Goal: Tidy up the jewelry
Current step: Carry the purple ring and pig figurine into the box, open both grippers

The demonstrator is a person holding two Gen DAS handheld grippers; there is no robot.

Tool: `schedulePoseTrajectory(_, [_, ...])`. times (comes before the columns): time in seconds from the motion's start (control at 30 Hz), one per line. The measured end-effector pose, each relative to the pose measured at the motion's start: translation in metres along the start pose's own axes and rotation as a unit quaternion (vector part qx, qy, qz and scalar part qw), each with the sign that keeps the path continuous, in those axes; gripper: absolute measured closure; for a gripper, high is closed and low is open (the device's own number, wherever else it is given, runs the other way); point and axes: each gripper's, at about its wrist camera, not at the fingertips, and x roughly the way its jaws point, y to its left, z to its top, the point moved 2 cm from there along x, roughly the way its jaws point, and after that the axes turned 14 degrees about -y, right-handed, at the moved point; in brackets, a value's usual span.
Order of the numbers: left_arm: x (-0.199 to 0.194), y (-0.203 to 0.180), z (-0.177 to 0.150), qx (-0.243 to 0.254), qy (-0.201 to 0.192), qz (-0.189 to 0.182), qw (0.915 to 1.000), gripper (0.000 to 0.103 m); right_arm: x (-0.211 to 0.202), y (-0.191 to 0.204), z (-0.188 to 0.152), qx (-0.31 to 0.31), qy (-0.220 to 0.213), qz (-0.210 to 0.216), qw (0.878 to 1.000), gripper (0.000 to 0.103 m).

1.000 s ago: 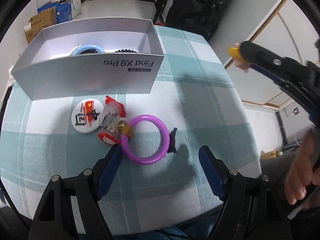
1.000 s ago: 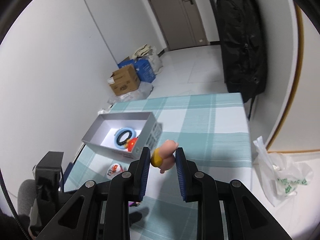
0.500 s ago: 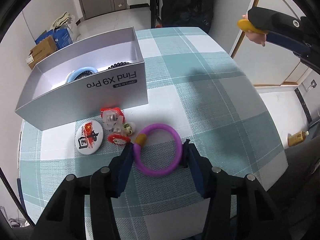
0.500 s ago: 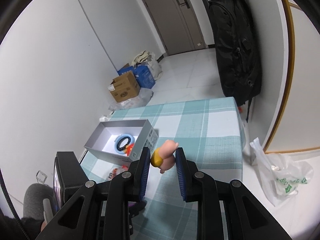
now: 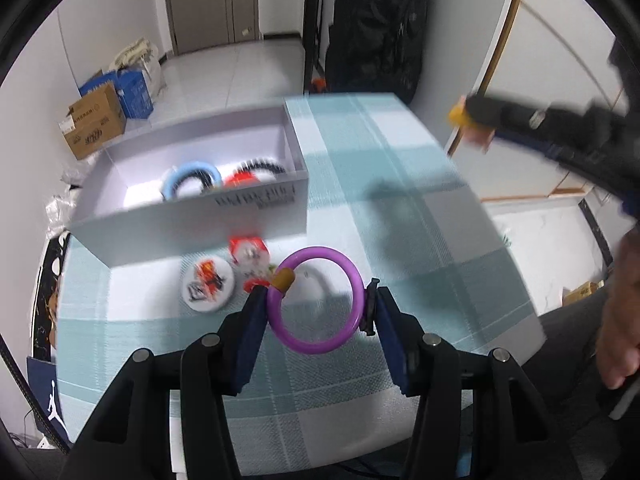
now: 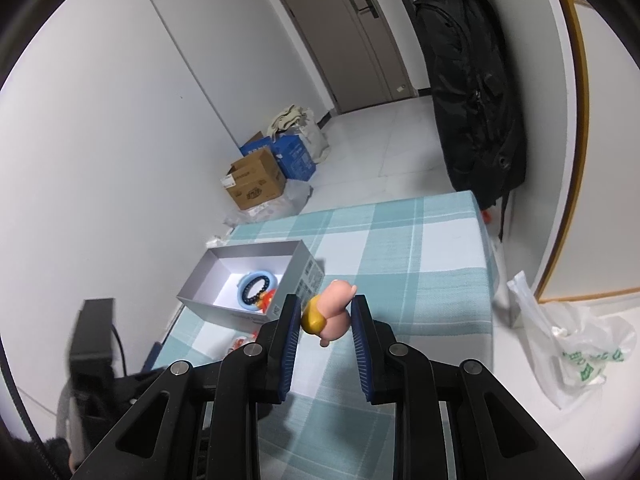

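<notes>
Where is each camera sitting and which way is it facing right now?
Left wrist: on the left gripper, looking down at the checked table; jaws clamp the purple ring; a hand shows at right.
Right wrist: on the right gripper, higher, facing the door; jaws hold a pink figurine.
Shared: the grey box and the table.

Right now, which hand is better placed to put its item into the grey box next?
Left. Its fingers already grip the purple ring just in front of the grey box. The right gripper holds the pink figurine farther off.
</notes>
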Motion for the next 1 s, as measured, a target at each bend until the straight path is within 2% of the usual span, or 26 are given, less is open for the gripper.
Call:
schedulePoseTrajectory(0.2, [-0.022, 0.013, 0.019, -0.025, -0.051, -0.011, 0.9984, 0.056, 0.007, 0.011, 0.000, 0.007, 0.000, 0.013, 1.000, 0.078])
schedulePoseTrajectory(0.37, [-0.025, 0.038, 0.035, -0.056, -0.079, -0.012, 0.9952, 0.056, 0.013, 0.029, 0.004, -0.005, -0.011, 0.032, 0.999, 0.079])
schedulePoseTrajectory(0.73, [-0.009, 0.107, 0.064, -0.136, -0.108, -0.001, 0.9847, 0.056, 0.063, 0.069, 0.011, -0.036, -0.003, 0.079, 0.996, 0.078])
schedulePoseTrajectory(1.0, [0.020, 0.131, 0.069, -0.160, -0.100, -0.020, 0.9818, 0.056, 0.106, 0.082, 0.008, -0.056, 0.021, 0.098, 0.993, 0.078])
